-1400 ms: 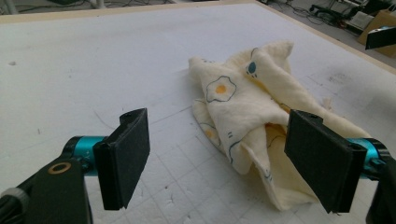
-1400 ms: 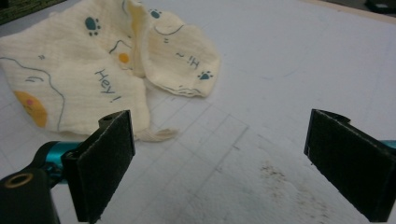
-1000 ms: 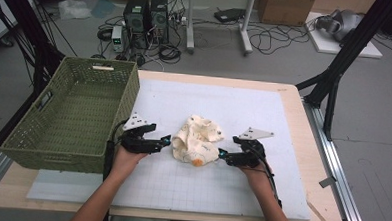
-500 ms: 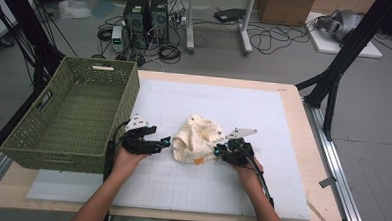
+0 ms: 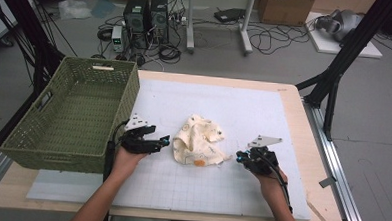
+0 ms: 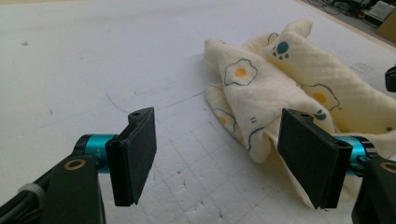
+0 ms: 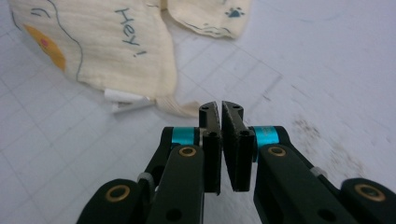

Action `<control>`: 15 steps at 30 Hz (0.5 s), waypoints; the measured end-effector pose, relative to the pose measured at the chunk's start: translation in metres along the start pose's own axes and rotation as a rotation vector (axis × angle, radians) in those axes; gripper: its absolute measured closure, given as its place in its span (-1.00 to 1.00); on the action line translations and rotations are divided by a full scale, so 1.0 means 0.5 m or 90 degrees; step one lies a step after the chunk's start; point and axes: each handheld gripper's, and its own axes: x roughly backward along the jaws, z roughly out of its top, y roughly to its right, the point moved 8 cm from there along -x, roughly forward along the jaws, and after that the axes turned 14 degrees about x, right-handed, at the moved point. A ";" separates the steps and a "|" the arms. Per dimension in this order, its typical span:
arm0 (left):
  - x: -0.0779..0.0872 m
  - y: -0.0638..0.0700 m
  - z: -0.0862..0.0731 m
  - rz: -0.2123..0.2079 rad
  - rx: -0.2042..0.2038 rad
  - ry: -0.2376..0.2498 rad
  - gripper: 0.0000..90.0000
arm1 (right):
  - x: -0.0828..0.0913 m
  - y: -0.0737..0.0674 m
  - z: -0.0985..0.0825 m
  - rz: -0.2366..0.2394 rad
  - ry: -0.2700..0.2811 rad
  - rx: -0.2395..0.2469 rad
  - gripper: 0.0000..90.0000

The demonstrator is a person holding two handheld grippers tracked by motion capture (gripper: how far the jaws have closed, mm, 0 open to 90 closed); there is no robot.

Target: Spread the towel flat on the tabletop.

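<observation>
A cream cloth (image 5: 197,140) printed with fried eggs and paw marks lies crumpled on the white mat (image 5: 219,99). My left gripper (image 5: 163,141) rests at the cloth's left edge. Its jaws (image 6: 219,140) stand open after closing a little, and a fold of the cloth (image 6: 280,79) lies by the right jaw, not pressed. My right gripper (image 5: 239,156) is just right of the cloth's trailing corner. In the right gripper view its jaws (image 7: 220,106) have just been closing and are shut. The cloth (image 7: 116,51) ends at the left jaw tip, with none seen between the pads.
A green woven basket (image 5: 129,95) stands at the left of the table, close behind my left hand. The wooden table edge (image 5: 303,140) runs along the right, with black frame legs beyond. The mat stretches bare behind the cloth.
My right gripper has shut its jaws and pulled back to the right from the cloth. The cloth's lower right corner now trails out towards it. The left gripper has stayed put.
</observation>
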 end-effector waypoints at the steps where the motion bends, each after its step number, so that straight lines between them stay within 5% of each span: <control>1: 0.000 0.000 0.000 0.001 0.000 0.000 -0.36 | 0.006 0.003 -0.005 0.000 0.007 -0.010 0.92; 5: -0.002 -0.001 0.001 0.001 0.003 0.004 -0.35 | 0.017 0.006 0.015 0.000 0.065 -0.014 0.62; 9: -0.003 0.000 0.001 -0.001 0.003 0.004 -0.35 | -0.009 -0.013 0.051 -0.013 0.095 0.012 0.15; 15: -0.003 0.000 0.000 -0.004 0.001 0.000 -0.34 | -0.077 -0.046 0.080 0.032 0.073 0.029 0.23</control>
